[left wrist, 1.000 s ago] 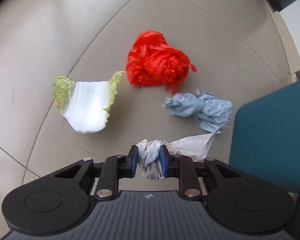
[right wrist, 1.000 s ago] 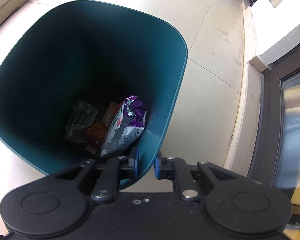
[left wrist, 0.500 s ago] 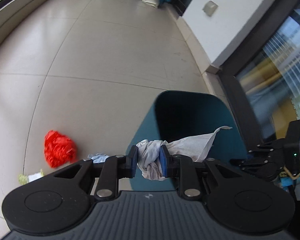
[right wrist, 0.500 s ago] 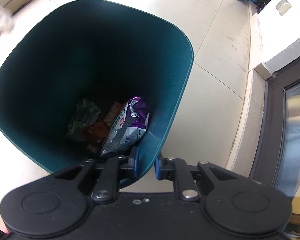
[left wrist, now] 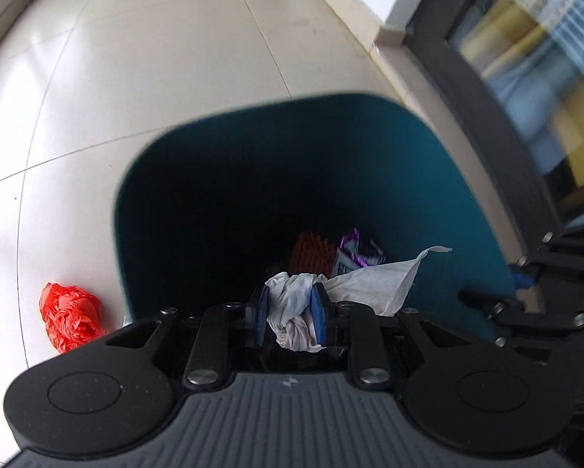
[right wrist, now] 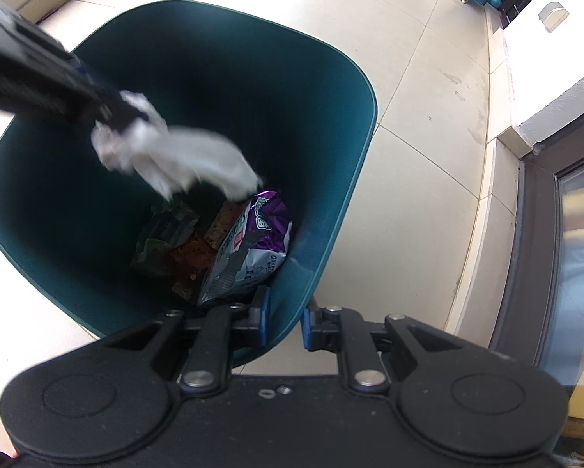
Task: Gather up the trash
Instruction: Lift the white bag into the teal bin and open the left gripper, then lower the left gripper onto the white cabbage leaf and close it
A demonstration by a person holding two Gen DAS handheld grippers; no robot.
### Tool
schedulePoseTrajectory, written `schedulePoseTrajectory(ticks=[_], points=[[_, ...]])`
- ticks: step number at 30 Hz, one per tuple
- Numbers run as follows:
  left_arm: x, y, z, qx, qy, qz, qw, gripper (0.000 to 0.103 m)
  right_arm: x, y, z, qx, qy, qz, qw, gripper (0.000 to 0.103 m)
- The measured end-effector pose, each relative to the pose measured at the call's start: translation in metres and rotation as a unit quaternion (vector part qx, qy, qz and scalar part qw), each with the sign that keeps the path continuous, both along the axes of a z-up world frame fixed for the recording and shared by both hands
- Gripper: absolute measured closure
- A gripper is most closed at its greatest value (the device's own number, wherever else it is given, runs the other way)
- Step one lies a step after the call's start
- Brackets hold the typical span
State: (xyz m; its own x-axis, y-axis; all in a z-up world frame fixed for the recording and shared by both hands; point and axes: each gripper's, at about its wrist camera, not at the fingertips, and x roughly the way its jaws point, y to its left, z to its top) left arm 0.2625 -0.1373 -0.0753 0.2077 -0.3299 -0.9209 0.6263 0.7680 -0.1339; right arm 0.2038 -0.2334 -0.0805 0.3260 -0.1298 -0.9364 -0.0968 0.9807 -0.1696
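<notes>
1. Our left tongs (left wrist: 290,314) pinch a crumpled white tissue (left wrist: 296,312) at its knotted end; a loose tail trails toward the right of the frame.
2. In the left wrist view the tissue sits lower centre, over the open mouth of the teal bin (left wrist: 428,148). The right wrist view shows it blurred at upper left, above the bin's interior.
3. Our right tongs (right wrist: 285,319) are clamped on the bin's near rim at lower centre, one pad inside and one outside.
4. Wrappers (right wrist: 249,249) lie at the bin's bottom. A red bag (left wrist: 69,316) remains on the floor, lower left, beside the bin.
5. We judge the step in hand to be the drop. Done well: centre the tissue over the mouth, check the tail hangs inside the rim, then spread the left tongs fully.
6. We advise keeping the right tongs' hold so the bin does not tip.
</notes>
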Motion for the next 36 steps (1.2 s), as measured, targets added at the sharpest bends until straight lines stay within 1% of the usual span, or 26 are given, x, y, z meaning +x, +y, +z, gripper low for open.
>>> schedulePoseTrajectory(ticks=[3, 6, 9, 11, 12, 13, 16, 18, 23, 26, 31, 33, 36], points=[[-0.004, -0.009, -0.013, 0.026, -0.001, -0.014, 0.9996, 0.081, 0.000, 0.001, 0.000, 0.000, -0.001, -0.001, 1.000, 0.088], [-0.007, -0.012, -0.019, 0.033, -0.001, -0.018, 0.9993, 0.080, 0.000, 0.002, 0.000, -0.001, -0.001, -0.001, 1.000, 0.088], [-0.007, -0.012, -0.020, 0.033, 0.002, -0.015, 0.9993, 0.072, 0.000, 0.003, 0.000, -0.002, -0.001, -0.002, 1.000, 0.088], [-0.007, -0.014, -0.022, 0.028, 0.001, -0.018, 0.9994, 0.061, 0.000, 0.003, 0.000, -0.003, -0.002, -0.002, 1.000, 0.088], [-0.007, -0.014, -0.022, 0.024, 0.000, -0.019, 0.9995, 0.046, 0.000, 0.003, 0.000, -0.002, -0.002, -0.003, 1.000, 0.088], [-0.006, -0.013, -0.021, 0.017, -0.001, -0.018, 0.9997, 0.037, 0.000, 0.003, 0.000, -0.002, -0.002, -0.003, 1.000, 0.088], [-0.008, -0.008, -0.014, -0.001, 0.001, -0.013, 0.9999, 0.037, 0.000, 0.002, 0.000, 0.001, -0.003, -0.005, 1.000, 0.088], [-0.008, -0.001, -0.004, -0.017, 0.003, -0.009, 0.9998, 0.037, 0.000, 0.002, 0.000, 0.001, -0.003, -0.004, 1.000, 0.088], [-0.013, 0.031, 0.038, -0.051, -0.021, -0.006, 0.9985, 0.037, -0.001, -0.001, 0.001, 0.005, -0.003, -0.004, 1.000, 0.088], [-0.009, 0.060, 0.057, -0.069, -0.029, 0.013, 0.9971, 0.037, 0.000, -0.002, 0.001, 0.005, -0.001, -0.003, 1.000, 0.088], [0.000, 0.107, 0.078, -0.071, -0.055, 0.050, 0.9947, 0.037, 0.001, -0.002, 0.000, 0.006, 0.002, 0.000, 1.000, 0.088], [0.003, 0.123, 0.078, -0.063, -0.065, 0.067, 0.9936, 0.033, 0.001, -0.001, 0.000, 0.006, 0.004, 0.001, 1.000, 0.087], [0.011, 0.147, 0.072, -0.047, -0.075, 0.093, 0.9917, 0.032, 0.002, -0.001, -0.001, 0.006, 0.005, 0.002, 1.000, 0.087]])
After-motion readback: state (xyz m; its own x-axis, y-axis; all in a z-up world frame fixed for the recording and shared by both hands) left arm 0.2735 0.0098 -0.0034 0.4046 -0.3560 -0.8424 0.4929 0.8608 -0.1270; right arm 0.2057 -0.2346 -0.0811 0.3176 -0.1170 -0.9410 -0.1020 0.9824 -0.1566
